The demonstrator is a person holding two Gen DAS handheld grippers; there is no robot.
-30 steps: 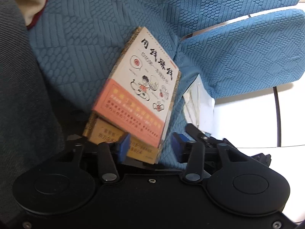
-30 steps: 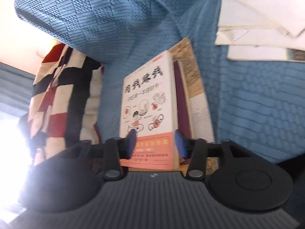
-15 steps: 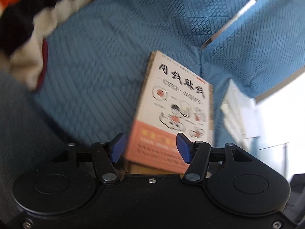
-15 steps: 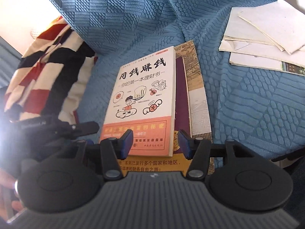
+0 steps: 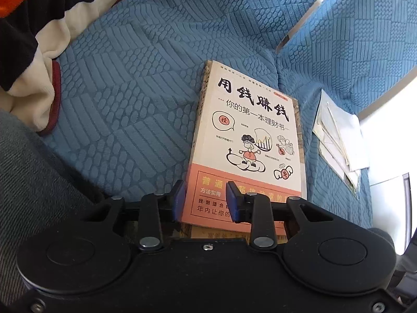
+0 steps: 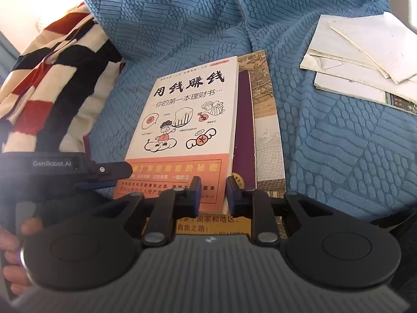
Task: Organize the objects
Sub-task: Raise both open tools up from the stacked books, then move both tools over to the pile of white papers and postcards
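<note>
Right wrist: loose papers [image 6: 365, 60] right of book stack [image 6: 265, 120], striped blanket [image 6: 52, 86] left.

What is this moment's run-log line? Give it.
left fingers: just closing over top book near-left corner, grip unclear | right fingers: just closing over near-right corner, grip unclear

blue sofa [image 5: 135, 99], book stack [image 5: 247, 140], papers [image 5: 338, 135], blanket [image 5: 31, 39]
</note>
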